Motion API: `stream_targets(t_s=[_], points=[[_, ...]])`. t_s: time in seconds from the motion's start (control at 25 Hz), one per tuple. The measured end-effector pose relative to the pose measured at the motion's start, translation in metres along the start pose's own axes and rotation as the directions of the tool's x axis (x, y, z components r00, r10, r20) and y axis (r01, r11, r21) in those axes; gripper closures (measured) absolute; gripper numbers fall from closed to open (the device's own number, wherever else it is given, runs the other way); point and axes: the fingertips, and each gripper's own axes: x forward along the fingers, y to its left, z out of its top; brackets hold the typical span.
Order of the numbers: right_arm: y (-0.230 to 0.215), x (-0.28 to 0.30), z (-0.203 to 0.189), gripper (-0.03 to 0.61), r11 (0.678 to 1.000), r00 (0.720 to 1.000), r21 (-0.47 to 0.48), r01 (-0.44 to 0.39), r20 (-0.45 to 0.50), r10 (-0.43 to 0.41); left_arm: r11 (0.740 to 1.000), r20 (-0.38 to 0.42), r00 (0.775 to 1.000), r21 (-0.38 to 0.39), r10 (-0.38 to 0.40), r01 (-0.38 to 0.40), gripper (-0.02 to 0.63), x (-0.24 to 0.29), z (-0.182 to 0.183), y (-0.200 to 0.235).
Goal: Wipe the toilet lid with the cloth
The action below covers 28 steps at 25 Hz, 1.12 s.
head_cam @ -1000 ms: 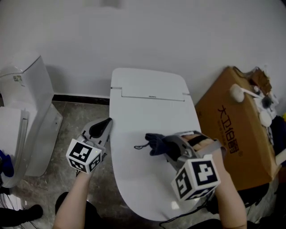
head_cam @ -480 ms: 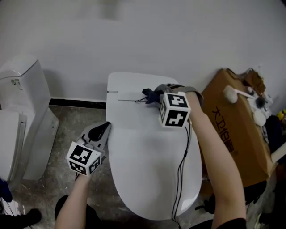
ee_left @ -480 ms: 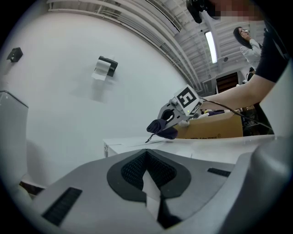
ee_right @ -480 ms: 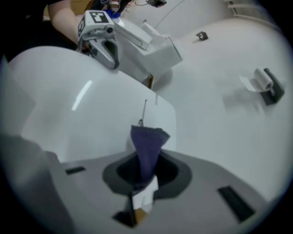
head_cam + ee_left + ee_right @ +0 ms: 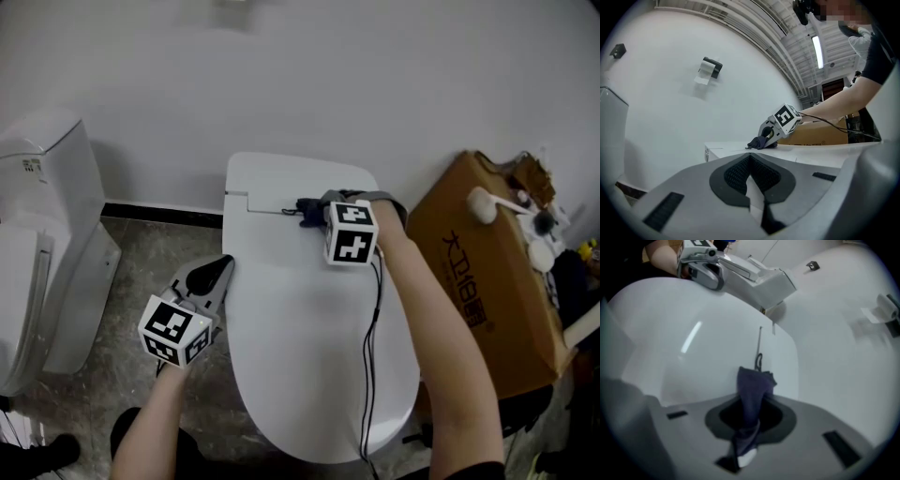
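Note:
The white toilet lid point(image 5: 300, 309) fills the middle of the head view. My right gripper point(image 5: 314, 210) is shut on a dark blue cloth point(image 5: 307, 208), pressing it on the lid's back end near the hinge line. In the right gripper view the cloth point(image 5: 752, 394) hangs pinched between the jaws over the lid point(image 5: 708, 343). My left gripper point(image 5: 218, 269) is held beside the lid's left edge, off the toilet, jaws shut on nothing. From the left gripper view the right gripper point(image 5: 771, 136) and the cloth point(image 5: 758, 142) show far off on the lid point(image 5: 806, 152).
A second white toilet point(image 5: 47, 234) stands at the left. A brown cardboard box point(image 5: 487, 272) with small items on top sits right of the toilet. A white wall point(image 5: 300, 84) rises behind. The floor point(image 5: 150, 262) is grey stone. A cable point(image 5: 370, 356) trails along my right arm.
My right gripper carried the cloth from the lid's middle up to the back end, then shifted slightly left there. The left gripper stayed put.

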Motion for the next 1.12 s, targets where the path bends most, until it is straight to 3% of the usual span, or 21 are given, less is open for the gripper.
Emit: stream_targets(t_s=[1.12], points=[[0.046,-0.034,0.014,0.515,0.999,0.999,-0.010,-0.031,0.034,0.031,1.000,-0.016,1.000,0.028,0.000,0.001,0.598,-0.001,0.000,-0.007]])
